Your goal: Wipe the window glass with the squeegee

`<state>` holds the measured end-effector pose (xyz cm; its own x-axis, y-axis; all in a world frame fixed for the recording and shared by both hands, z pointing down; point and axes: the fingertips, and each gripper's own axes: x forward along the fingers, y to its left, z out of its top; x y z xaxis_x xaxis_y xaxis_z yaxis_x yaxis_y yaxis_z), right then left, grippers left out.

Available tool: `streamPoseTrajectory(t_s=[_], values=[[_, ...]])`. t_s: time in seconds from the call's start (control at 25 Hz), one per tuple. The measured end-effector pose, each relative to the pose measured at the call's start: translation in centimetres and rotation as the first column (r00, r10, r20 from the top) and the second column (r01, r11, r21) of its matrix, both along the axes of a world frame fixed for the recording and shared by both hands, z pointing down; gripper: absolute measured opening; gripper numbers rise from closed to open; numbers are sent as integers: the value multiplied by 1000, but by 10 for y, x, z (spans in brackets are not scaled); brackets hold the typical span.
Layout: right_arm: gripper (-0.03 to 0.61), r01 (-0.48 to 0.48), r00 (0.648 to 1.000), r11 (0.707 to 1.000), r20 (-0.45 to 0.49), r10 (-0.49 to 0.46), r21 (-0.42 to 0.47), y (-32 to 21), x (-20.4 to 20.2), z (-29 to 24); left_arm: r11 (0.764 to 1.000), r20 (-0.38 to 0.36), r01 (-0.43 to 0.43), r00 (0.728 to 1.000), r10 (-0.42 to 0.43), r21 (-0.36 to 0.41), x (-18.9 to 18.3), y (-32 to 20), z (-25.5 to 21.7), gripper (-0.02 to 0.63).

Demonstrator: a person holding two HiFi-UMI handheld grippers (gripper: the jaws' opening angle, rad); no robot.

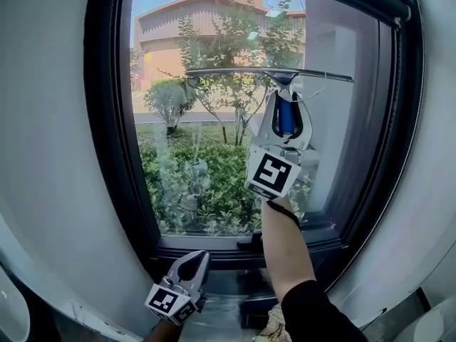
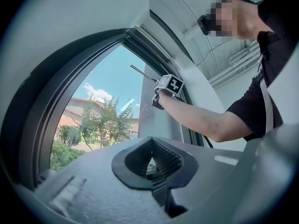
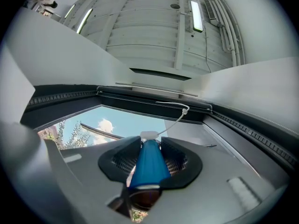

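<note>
Blue squeegee handle (image 3: 148,164) between fingers (image 3: 177,158)

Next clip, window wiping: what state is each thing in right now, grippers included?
Blue-handled squeegee, clamped by its handle, blade about level, high on the glass.
Right hand-held gripper, raised, shut on the squeegee handle.
Left hand-held gripper, shut, empty, held low below the window.
Dark-framed window, closed.
</note>
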<state>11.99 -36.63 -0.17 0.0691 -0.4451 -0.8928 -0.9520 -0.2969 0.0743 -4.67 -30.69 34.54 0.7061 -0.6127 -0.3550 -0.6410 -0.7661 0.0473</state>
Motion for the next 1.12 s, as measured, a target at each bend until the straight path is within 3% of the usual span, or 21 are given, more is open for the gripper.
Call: streamPoseTrajectory(t_s=[0.76, 1.12], values=[[127, 24, 999, 999, 42, -22, -35, 4, 5, 46, 999, 34, -1, 999, 3, -47, 4, 9, 14, 0], [127, 23, 999, 996, 33, -21, -81, 9, 6, 69, 999, 90, 49, 995, -49, 7, 7, 5, 19, 0]])
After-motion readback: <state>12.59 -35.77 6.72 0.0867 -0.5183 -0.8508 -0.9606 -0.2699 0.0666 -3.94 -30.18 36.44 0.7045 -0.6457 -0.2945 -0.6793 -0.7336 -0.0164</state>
